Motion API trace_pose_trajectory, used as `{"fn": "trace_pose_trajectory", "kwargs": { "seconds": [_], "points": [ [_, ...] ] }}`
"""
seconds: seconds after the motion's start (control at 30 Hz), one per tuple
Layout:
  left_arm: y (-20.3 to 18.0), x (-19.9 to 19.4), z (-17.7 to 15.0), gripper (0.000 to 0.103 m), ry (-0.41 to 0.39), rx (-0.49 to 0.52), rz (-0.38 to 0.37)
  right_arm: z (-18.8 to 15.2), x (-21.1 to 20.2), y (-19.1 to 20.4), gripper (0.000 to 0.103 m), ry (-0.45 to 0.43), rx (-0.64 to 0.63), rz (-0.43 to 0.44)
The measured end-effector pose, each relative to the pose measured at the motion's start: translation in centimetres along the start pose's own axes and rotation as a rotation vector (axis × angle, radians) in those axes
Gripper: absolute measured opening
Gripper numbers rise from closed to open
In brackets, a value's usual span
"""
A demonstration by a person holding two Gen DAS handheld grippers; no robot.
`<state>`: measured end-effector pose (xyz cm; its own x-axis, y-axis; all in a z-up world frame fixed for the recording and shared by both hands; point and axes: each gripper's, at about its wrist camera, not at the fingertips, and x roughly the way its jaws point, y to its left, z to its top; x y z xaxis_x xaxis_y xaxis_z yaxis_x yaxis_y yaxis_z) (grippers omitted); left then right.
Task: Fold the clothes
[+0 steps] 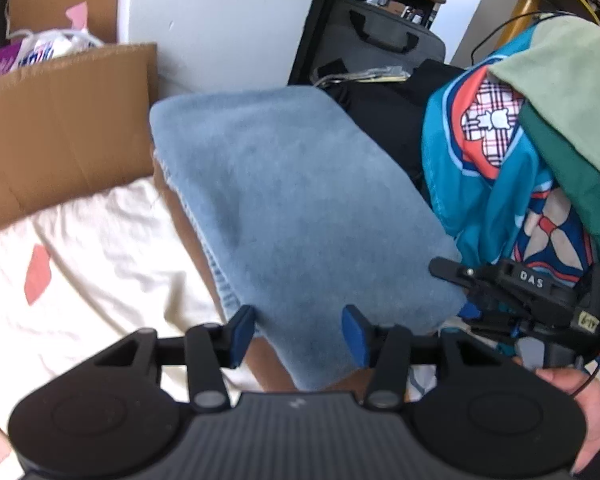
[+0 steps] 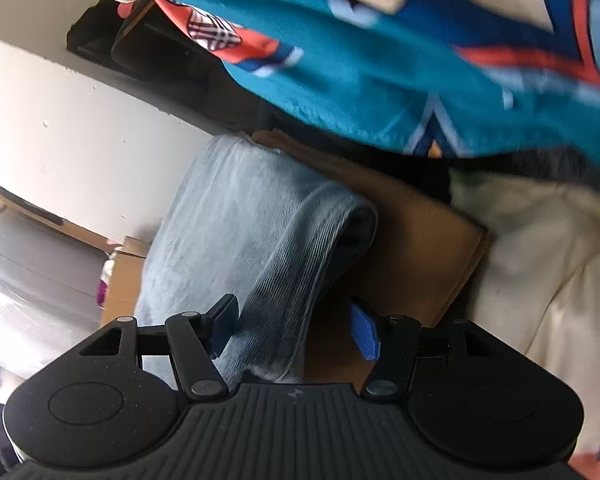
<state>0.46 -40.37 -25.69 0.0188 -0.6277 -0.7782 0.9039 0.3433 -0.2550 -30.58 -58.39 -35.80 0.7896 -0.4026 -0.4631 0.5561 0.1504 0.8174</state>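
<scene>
A folded light blue cloth [image 1: 292, 208] lies on a brown surface [image 1: 268, 364] beside a cream sheet. My left gripper [image 1: 298, 334] is open, its blue pads either side of the cloth's near edge. My right gripper [image 2: 294, 330] is open too; the cloth's folded edge [image 2: 256, 248] runs between its jaws. The right gripper also shows in the left wrist view [image 1: 516, 296], at the cloth's right corner. A teal patterned garment [image 1: 496, 176] is heaped to the right and hangs overhead in the right wrist view [image 2: 400, 60].
A cream sheet [image 1: 100, 260] with a red patch lies left. A cardboard box [image 1: 60, 120] stands behind it against a white wall. Green garments [image 1: 572, 112] top the heap at right. A grey bag [image 1: 380, 44] and black items sit at the back.
</scene>
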Motion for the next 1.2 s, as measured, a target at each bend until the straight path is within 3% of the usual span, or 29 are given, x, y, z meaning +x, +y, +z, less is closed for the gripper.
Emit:
{"fn": "trace_pose_trajectory", "kwargs": {
  "seconds": [0.1,0.17,0.3,0.53,0.9,1.03,1.2],
  "points": [
    [0.5,0.2,-0.4,0.048,0.01,-0.047,-0.015,-0.6,0.3,-0.1,0.064,0.006,0.013,0.026],
    [0.6,0.2,-0.9,0.043,0.015,-0.069,-0.025,-0.9,0.4,0.4,0.051,0.016,-0.016,0.028],
    [0.8,0.2,-1.8,0.038,0.023,-0.107,-0.054,-1.3,0.2,0.7,0.045,0.037,-0.018,0.047],
    [1.4,0.0,-2.6,0.02,0.016,-0.158,-0.077,-1.8,-0.3,0.5,0.025,0.059,0.01,0.082],
    [1.1,-1.2,-2.9,0.011,0.009,-0.177,-0.07,-1.8,-1.8,0.7,0.024,0.102,-0.018,0.069],
    [1.0,-1.8,-3.0,0.002,0.023,-0.17,-0.057,-1.8,-3.0,1.5,0.025,0.112,-0.034,0.036],
    [1.2,-3.3,-2.9,0.003,0.058,-0.186,-0.034,-1.5,-4.6,3.3,0.028,0.103,-0.089,-0.053]
  ]
}}
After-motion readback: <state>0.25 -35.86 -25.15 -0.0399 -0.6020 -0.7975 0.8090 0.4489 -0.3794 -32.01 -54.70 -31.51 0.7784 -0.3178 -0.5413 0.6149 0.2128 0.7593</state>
